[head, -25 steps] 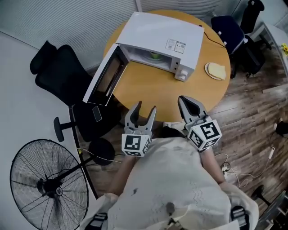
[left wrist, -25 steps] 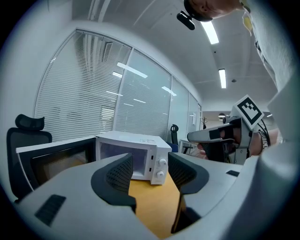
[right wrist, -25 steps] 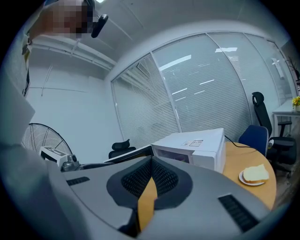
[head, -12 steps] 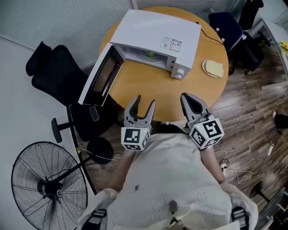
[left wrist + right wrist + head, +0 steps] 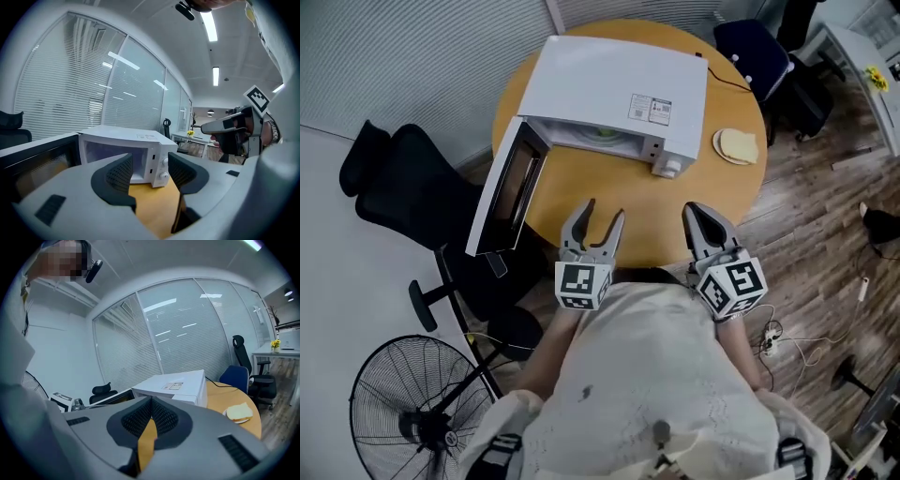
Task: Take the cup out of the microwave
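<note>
The cup sits inside the cavity of the microwave, towards the cavity's middle. Only a small green patch of it shows below the roof edge, so its long axis and the way it points cannot be read. The microwave is a white, smooth, box-shaped unit standing on the far left part of the round wooden table. Its opening faces the person, and its two-knob panel is at the opening's right end. The door, dark-windowed in a white frame, is swung fully open and overhangs the table's left edge. The left gripper hovers at the near edge with its jaws spread; its own view shows ribbed black pads with only the table top and the microwave front between them. The right gripper hovers beside it at the near edge, pads pressed together on nothing. A pale slice on a round plate lies near the right edge.
</note>
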Motion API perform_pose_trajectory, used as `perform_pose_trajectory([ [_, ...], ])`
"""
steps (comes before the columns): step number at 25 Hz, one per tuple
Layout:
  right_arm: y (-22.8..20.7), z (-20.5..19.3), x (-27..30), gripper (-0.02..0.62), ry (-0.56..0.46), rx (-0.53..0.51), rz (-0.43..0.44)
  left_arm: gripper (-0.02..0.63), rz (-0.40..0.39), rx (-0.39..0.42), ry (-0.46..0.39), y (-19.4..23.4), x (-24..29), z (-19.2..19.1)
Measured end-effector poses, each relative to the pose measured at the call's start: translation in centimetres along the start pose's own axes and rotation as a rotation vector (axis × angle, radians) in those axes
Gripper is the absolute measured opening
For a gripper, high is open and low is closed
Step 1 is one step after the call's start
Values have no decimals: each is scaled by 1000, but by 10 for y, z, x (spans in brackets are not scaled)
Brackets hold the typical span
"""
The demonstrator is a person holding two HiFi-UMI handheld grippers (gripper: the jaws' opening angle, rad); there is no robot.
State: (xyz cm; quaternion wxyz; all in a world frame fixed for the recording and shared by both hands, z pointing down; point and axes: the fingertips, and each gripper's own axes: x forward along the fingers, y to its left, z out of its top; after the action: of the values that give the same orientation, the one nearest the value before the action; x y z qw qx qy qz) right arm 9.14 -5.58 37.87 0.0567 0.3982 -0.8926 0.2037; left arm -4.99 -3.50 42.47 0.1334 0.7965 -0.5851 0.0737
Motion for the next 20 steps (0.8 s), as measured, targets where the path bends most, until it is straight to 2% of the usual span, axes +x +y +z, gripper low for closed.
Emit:
perform_pose_trajectory([
  [9,10,4,32,8,13,3,-89,249,-49,17,58,51,38,-16],
  [16,4,3,43,8,25,16,-157,250,-39,13,88,83,72,-30],
  [20,5,0,52,8,34,25,-176,249,-7,-7,107,104,92,-40],
])
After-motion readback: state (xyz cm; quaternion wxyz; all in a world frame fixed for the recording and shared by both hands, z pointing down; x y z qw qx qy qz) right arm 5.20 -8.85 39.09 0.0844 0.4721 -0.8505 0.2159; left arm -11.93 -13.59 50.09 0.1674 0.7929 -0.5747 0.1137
